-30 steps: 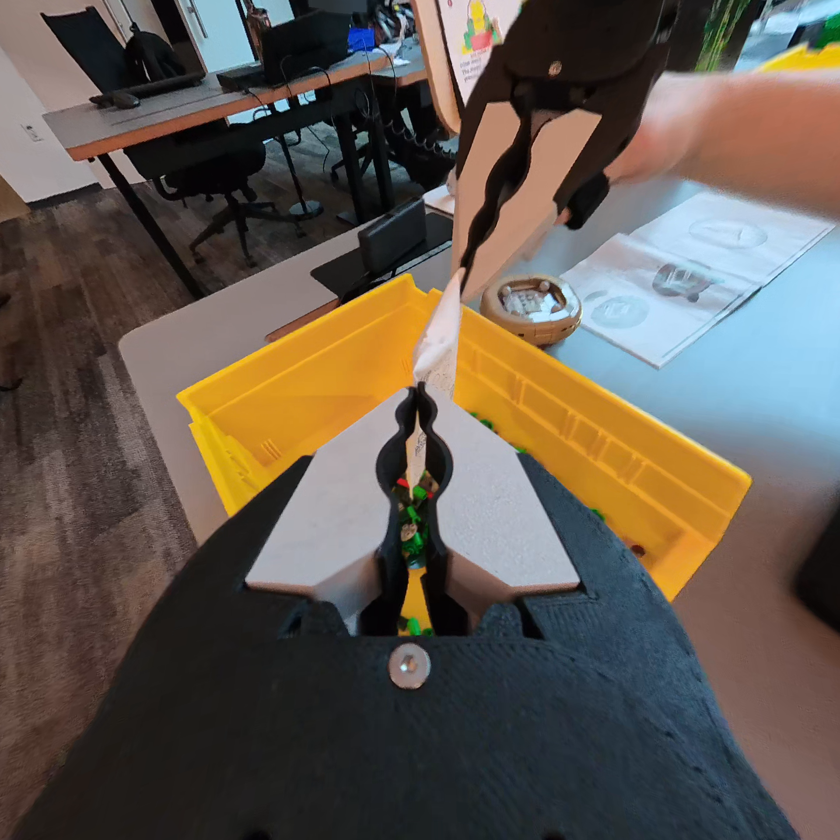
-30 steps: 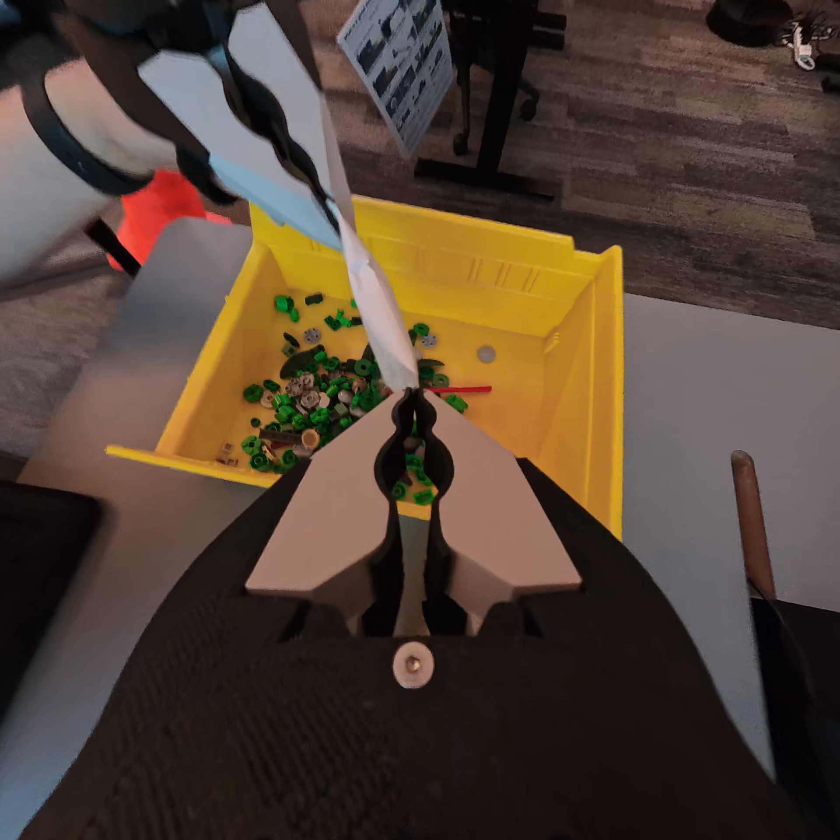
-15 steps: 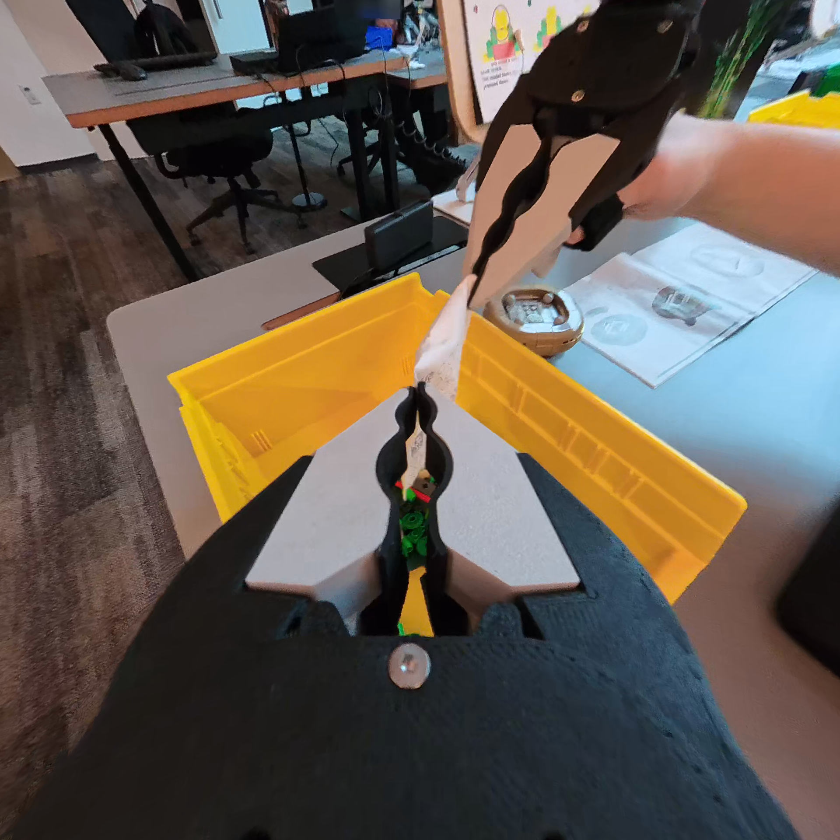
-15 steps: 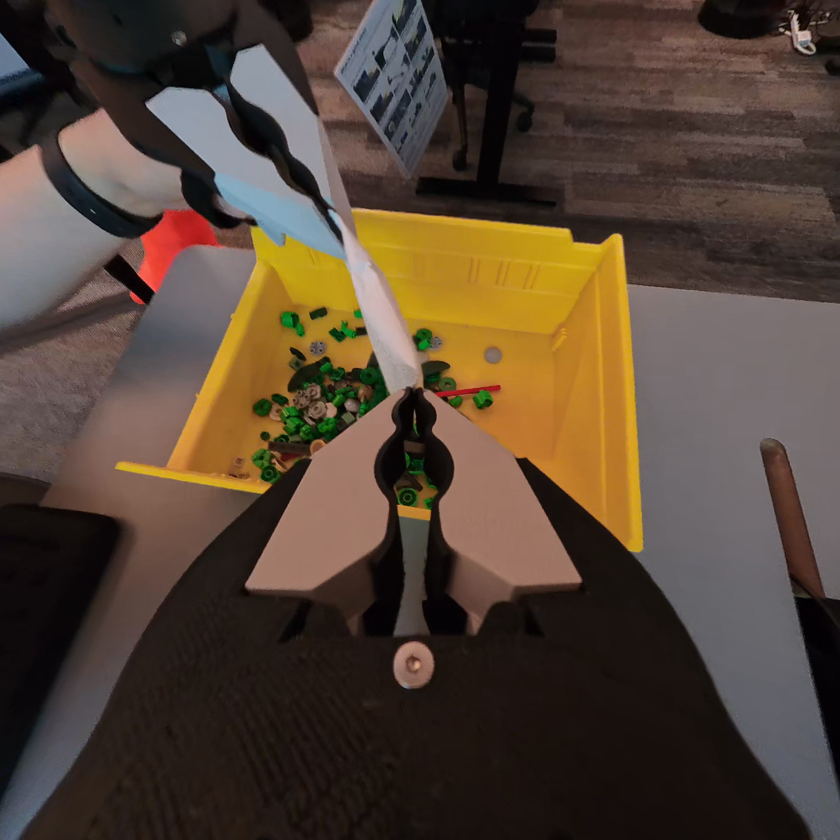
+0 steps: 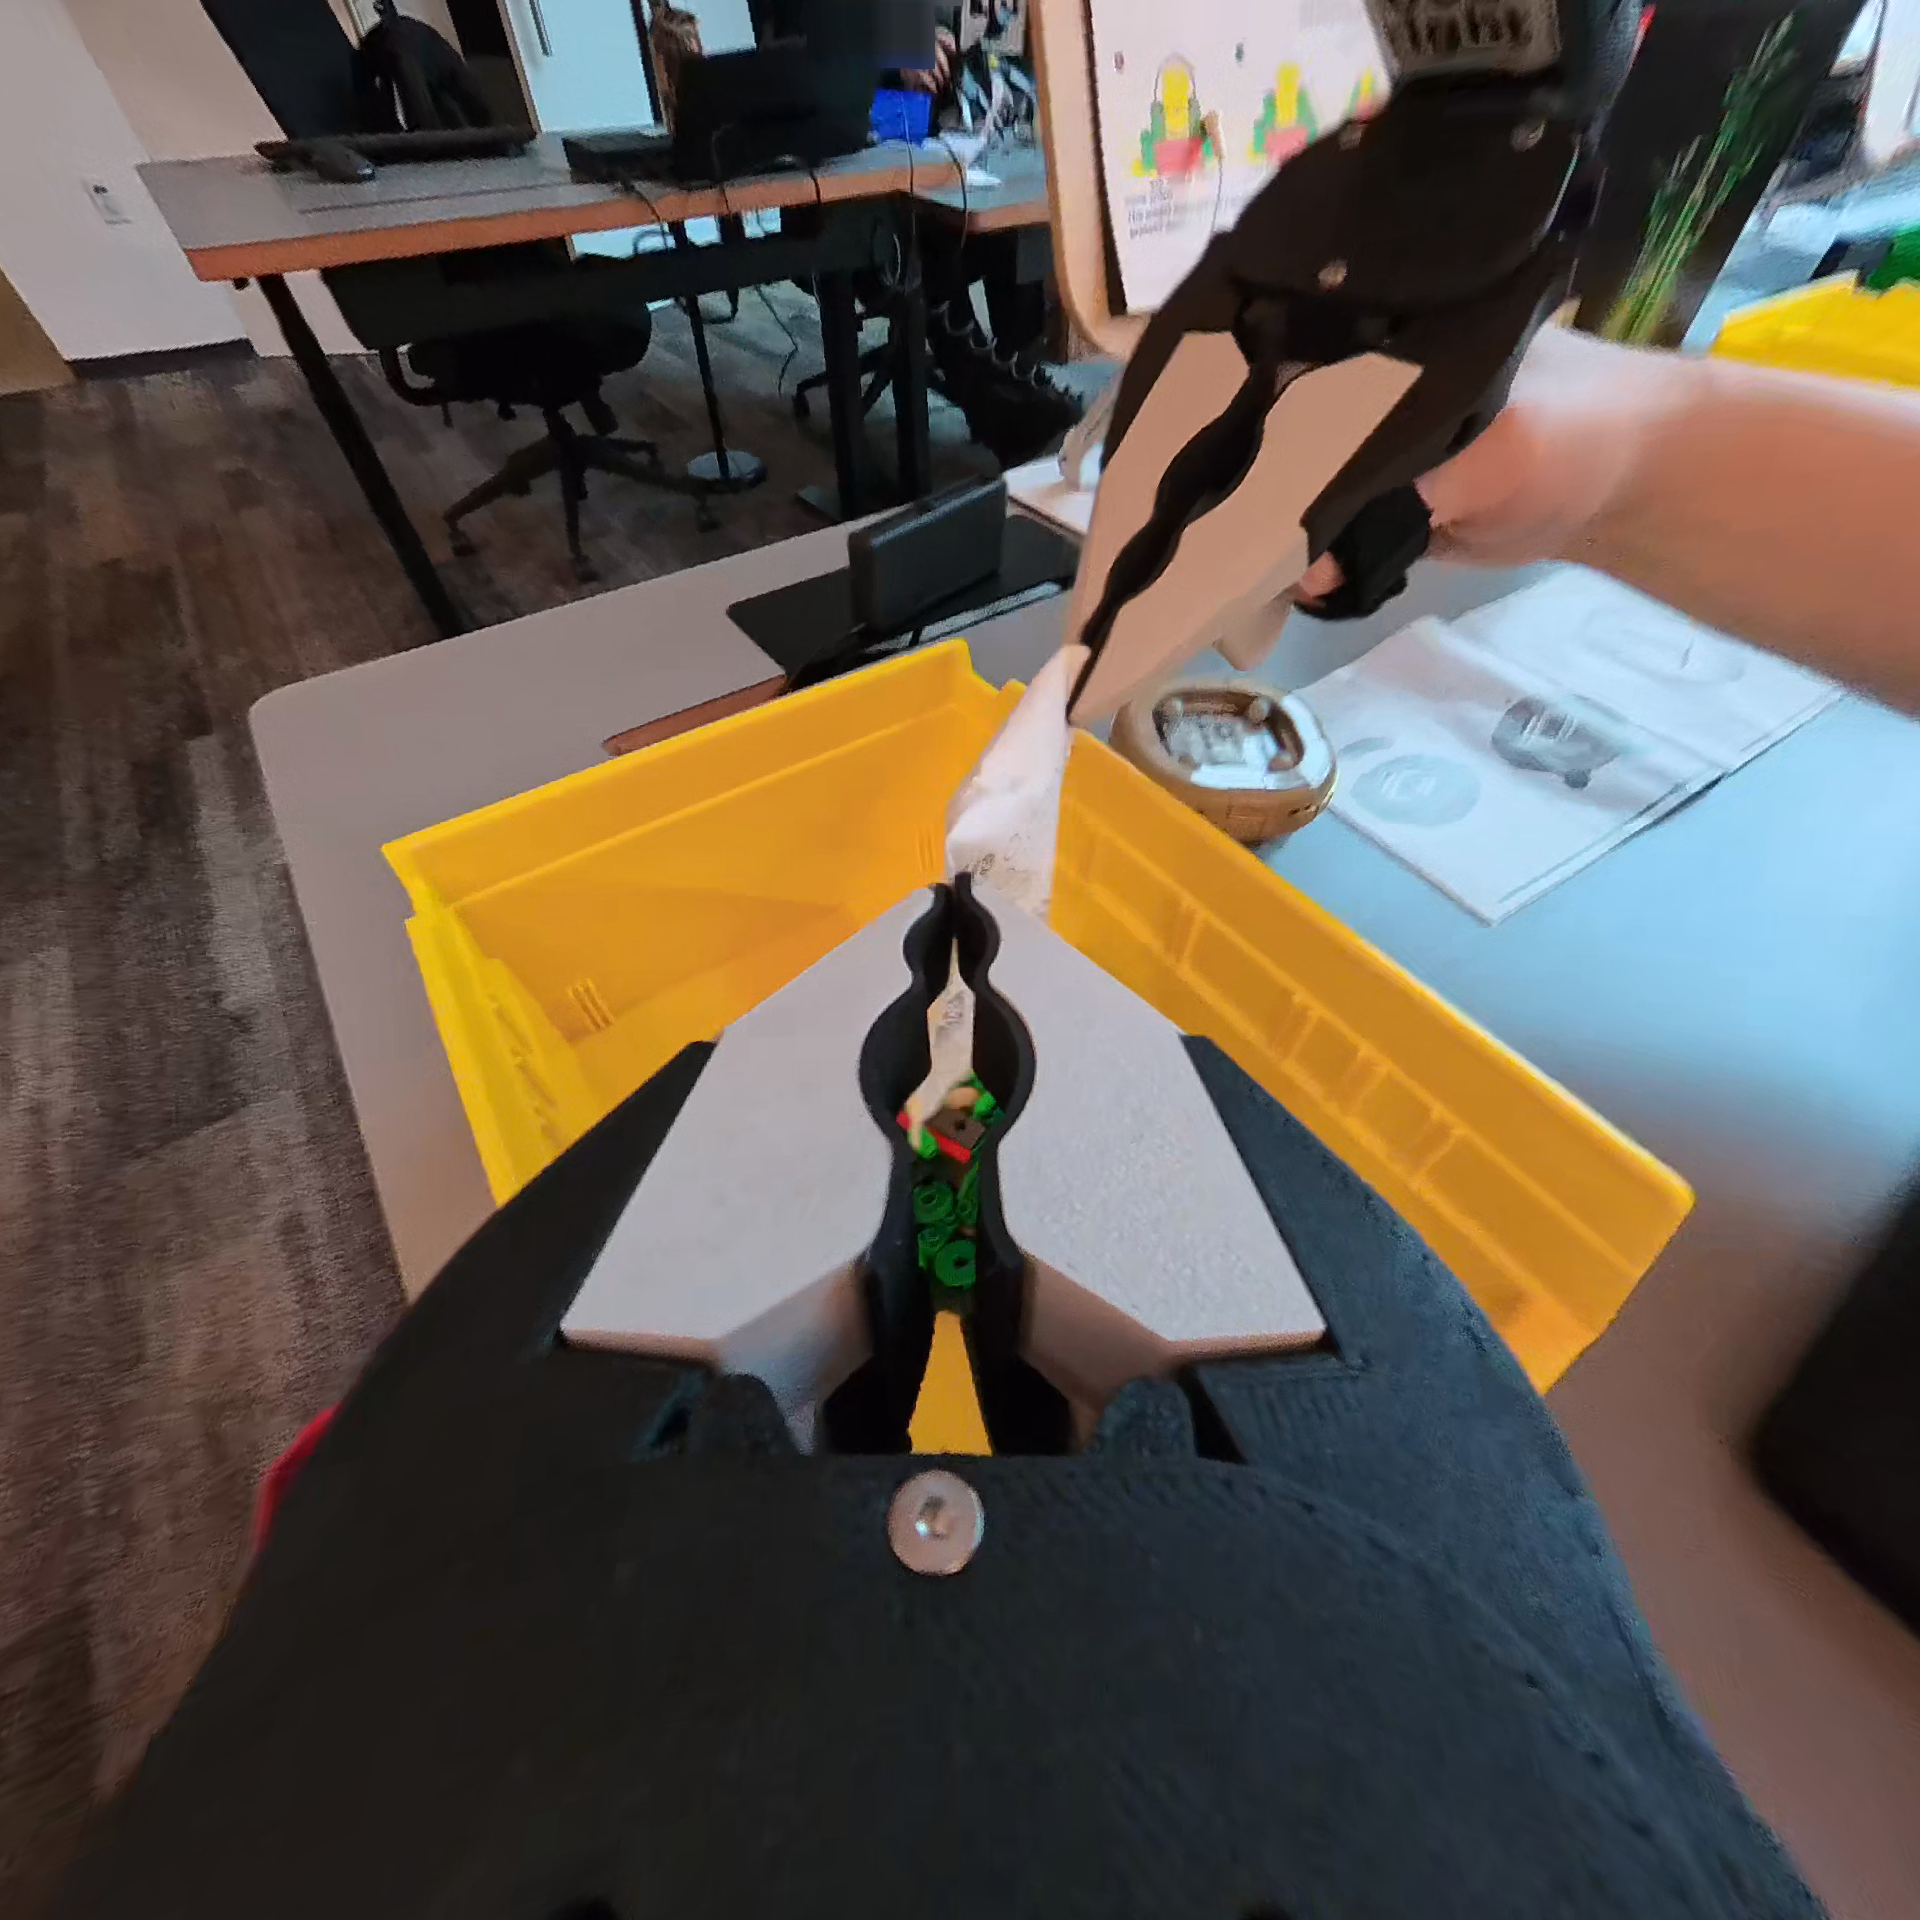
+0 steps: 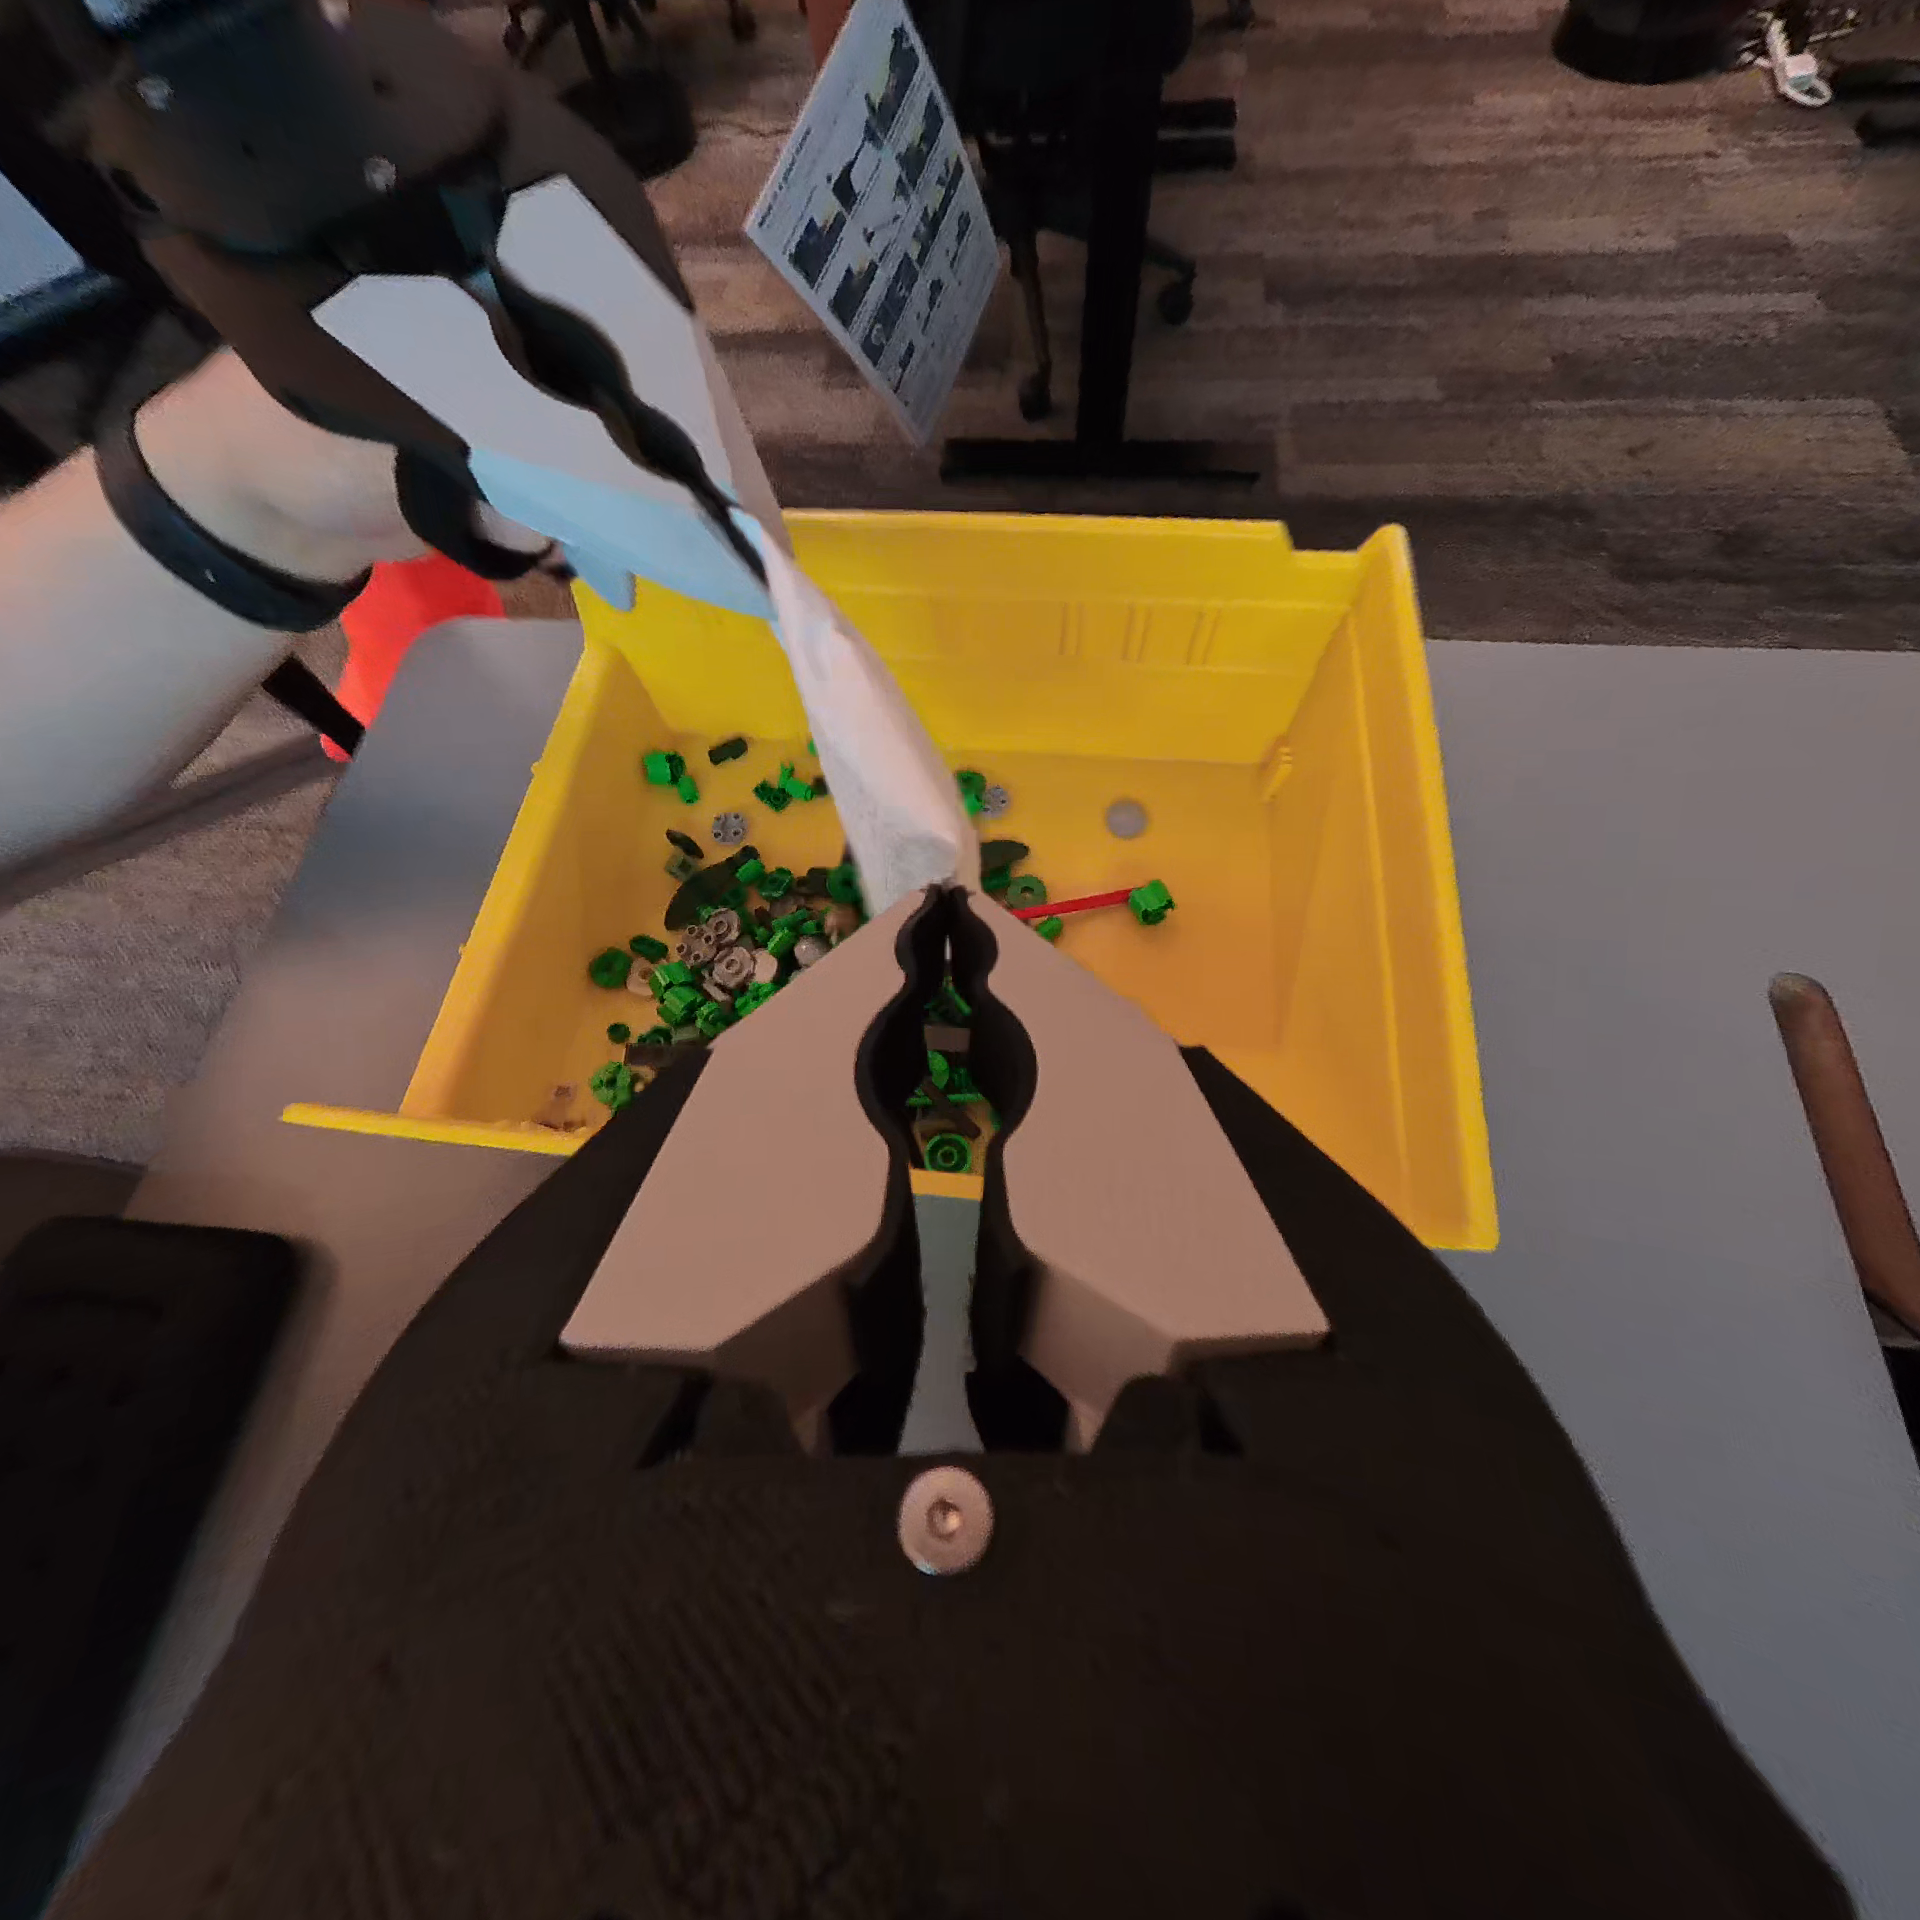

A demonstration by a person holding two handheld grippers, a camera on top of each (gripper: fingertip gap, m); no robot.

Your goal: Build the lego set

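A crumpled white paper bag (image 5: 1008, 821) is stretched between my two grippers above a yellow bin (image 5: 1351, 1039). My left gripper (image 5: 956, 894) is shut on its near end. My right gripper (image 5: 1075, 665) is shut on its far end, higher up. In the right wrist view, the right gripper (image 6: 943, 896) pinches the bag (image 6: 883, 769) and the left gripper (image 6: 753, 540) holds its upper end. Several small green, grey and dark lego pieces (image 6: 727, 935) and a red rod (image 6: 1070, 906) lie loose on the floor of the bin (image 6: 1382, 883).
A round, partly built tan model (image 5: 1226, 748) and an open instruction booklet (image 5: 1538, 748) lie on the grey table beyond the bin. A black device (image 6: 125, 1403) sits near the bin's left corner. A brown handle (image 6: 1839, 1122) lies at the right.
Both grippers keep their hold on the bag and have shifted only slightly over the bin. A green piece by the red rod has moved to the right.
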